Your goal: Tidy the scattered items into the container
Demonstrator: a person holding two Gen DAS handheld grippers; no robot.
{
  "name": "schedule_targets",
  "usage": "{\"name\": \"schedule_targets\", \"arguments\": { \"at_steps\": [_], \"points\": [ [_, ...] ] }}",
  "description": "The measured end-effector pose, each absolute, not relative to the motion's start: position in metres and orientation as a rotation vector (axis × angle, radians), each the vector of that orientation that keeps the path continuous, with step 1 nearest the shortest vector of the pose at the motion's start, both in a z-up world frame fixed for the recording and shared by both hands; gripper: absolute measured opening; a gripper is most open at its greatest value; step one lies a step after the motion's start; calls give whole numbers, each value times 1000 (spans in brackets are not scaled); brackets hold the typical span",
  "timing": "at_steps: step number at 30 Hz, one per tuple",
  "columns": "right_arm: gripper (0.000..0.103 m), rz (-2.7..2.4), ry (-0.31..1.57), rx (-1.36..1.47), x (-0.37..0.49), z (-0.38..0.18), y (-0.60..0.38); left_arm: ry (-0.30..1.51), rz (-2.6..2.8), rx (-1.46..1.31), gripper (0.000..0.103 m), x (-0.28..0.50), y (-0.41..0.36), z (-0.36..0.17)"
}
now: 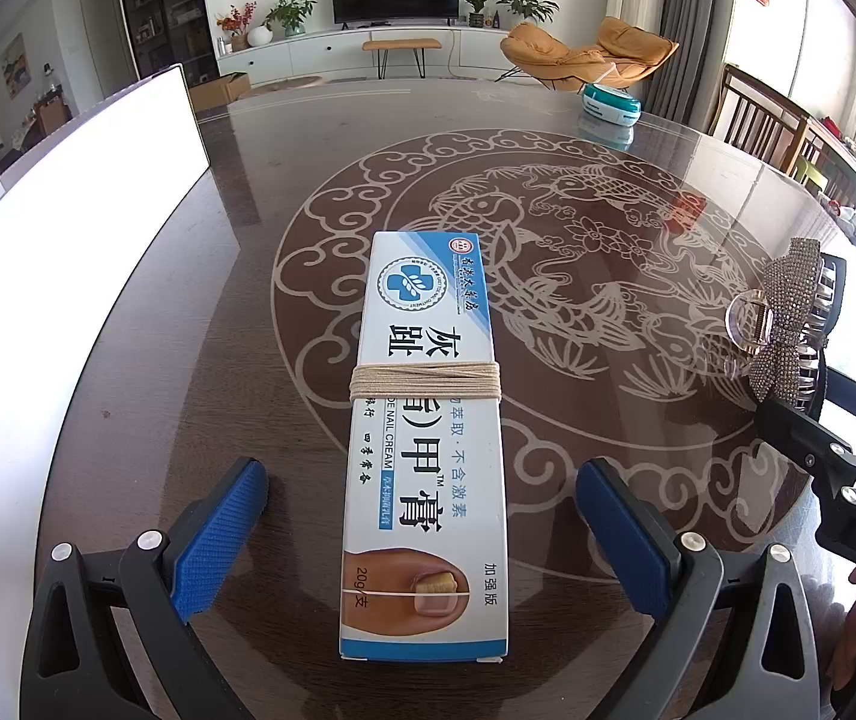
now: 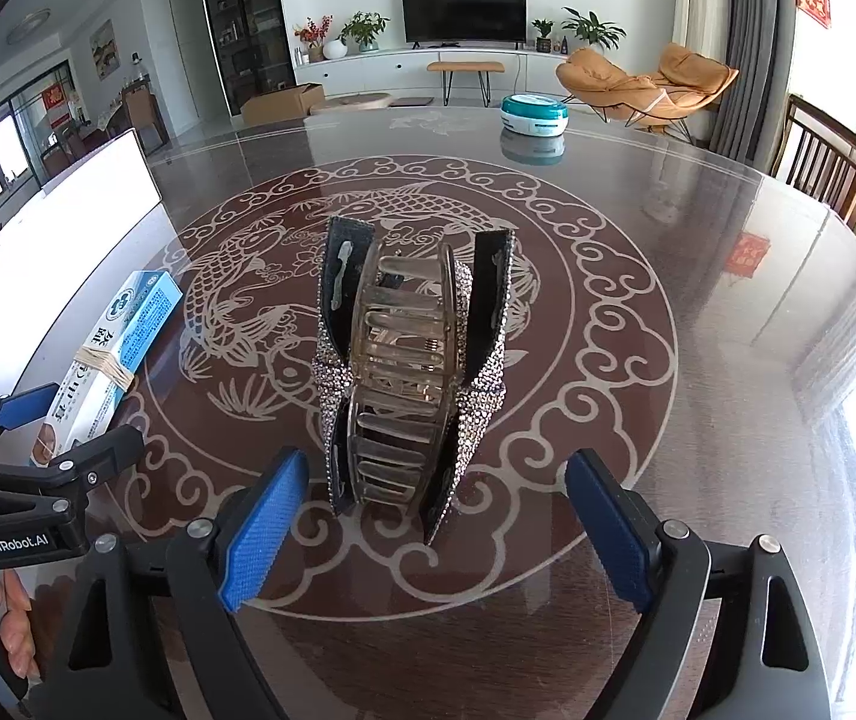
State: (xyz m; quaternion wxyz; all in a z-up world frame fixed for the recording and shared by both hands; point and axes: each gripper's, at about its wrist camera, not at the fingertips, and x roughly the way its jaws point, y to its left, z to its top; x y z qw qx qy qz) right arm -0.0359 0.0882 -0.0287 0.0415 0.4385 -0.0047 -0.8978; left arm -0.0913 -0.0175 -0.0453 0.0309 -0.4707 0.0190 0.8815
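Note:
A white and blue nail cream box [image 1: 425,438] with a rubber band around it lies on the dark table, between the open fingers of my left gripper [image 1: 422,534], not gripped. It also shows in the right wrist view [image 2: 110,360]. A rhinestone bow hair claw [image 2: 410,384] stands on the table between the open fingers of my right gripper [image 2: 434,534], apart from both pads. It shows at the right edge of the left wrist view [image 1: 788,324]. A white container [image 1: 68,228] stands at the left, also in the right wrist view [image 2: 98,180].
A teal and white round case [image 2: 533,114] sits at the far side of the table; it also shows in the left wrist view [image 1: 611,105]. Wooden chairs [image 2: 830,156] stand beyond the right rim. The table [image 2: 728,360] carries a pale fish pattern.

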Motion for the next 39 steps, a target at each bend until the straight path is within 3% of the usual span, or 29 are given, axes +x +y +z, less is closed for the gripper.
{"name": "schedule_targets", "arguments": {
  "at_steps": [13,30,39],
  "points": [
    [89,-2743,13,1373,-38,-32,86,59,2716,-1450,103,-91,-18,-45],
    [102,-2708,48,1405,-42,-36,82,60,2718,-1450,103,-92,-17,-45],
    [103,-2701,72,1422,-45,-39,82,67,2690,-1452,103,-98,-17,-44]
  ]
}}
